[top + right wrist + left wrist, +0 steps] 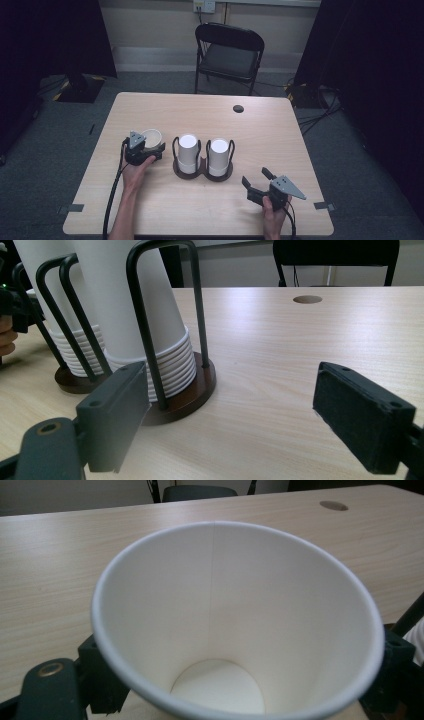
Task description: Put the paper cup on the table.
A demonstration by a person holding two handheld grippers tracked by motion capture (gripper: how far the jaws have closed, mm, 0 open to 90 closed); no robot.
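White cup [235, 625], two stacks [202, 150]

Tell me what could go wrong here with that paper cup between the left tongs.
The paper cup stands upright between the left tongs, which look open around it; a sideways pull could tip such a light cup. It also stands close to the cup holder, so a swing could knock the stacked cups.

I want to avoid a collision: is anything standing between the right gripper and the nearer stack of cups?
The table between them is bare. Only the holder's black wire loop stands in front of the stack, on the side facing the right gripper.
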